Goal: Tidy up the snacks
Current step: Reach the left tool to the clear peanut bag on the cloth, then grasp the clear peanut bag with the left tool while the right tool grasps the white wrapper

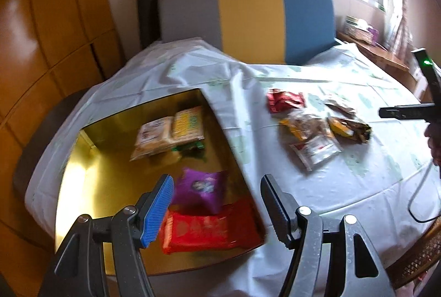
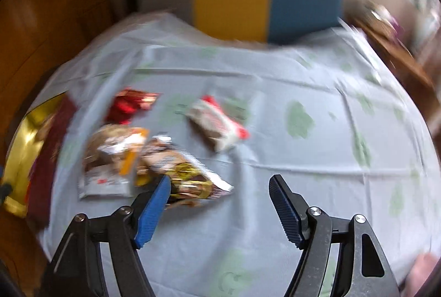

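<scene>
A gold box lies open on the table's left side. It holds a purple packet, a red packet and two pale biscuit packs. My left gripper is open and empty above the box's near right corner. Loose snacks lie on the cloth: a red packet, a clear packet and a gold-brown packet. My right gripper is open and empty over the cloth, just right of the gold-brown packet. A white-and-red packet lies farther off.
A white tablecloth with green prints covers the round table. A grey, yellow and blue chair back stands at the far side. Wooden cabinets are on the left. A cable hangs at the right edge.
</scene>
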Available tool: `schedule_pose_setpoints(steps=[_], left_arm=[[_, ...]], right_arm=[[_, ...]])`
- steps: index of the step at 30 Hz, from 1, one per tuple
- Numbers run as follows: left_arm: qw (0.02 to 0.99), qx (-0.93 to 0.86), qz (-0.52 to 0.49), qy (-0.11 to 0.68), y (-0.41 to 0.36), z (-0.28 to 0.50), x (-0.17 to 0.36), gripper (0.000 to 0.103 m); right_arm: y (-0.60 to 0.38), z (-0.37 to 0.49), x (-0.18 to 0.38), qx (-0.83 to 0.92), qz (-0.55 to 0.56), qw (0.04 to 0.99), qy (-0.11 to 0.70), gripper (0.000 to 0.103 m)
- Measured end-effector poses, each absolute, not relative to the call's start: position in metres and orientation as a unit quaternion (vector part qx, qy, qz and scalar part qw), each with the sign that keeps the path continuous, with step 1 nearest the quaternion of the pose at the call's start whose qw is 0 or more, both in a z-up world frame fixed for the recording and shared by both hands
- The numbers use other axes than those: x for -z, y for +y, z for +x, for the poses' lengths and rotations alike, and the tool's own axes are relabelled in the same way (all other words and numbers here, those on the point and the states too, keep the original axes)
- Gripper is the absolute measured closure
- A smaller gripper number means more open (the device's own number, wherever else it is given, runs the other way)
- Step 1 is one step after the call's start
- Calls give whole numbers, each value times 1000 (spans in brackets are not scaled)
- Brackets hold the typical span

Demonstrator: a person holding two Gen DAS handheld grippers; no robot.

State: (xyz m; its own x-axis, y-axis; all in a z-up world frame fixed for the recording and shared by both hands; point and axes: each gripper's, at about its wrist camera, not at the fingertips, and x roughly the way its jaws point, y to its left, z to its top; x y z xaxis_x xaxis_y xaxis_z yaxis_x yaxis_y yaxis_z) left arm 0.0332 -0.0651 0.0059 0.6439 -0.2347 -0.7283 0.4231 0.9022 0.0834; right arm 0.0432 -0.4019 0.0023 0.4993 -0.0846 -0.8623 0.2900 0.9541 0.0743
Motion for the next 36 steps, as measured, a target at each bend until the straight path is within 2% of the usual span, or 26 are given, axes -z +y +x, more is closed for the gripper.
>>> schedule_pose_setpoints(steps=[13, 19, 24, 32, 36], left_arm=[[845, 295, 188, 405, -161, 54, -1, 36], [819, 333, 216, 414, -207, 84, 10, 21], [801, 342, 233, 433, -233, 112, 31, 20], [776, 350, 232, 470, -255, 146, 64, 20], [778, 351, 178, 490, -250, 157, 67, 34]], right_arm=[[-424, 38, -6, 125, 173, 852, 479, 23], [-424, 35, -13, 118, 187, 857, 466, 19], [-429, 34, -15, 116, 200, 856, 462, 19], [-429, 37, -18, 110, 205, 858, 457, 18], [-429, 37, -18, 114, 198, 860, 456, 18]])
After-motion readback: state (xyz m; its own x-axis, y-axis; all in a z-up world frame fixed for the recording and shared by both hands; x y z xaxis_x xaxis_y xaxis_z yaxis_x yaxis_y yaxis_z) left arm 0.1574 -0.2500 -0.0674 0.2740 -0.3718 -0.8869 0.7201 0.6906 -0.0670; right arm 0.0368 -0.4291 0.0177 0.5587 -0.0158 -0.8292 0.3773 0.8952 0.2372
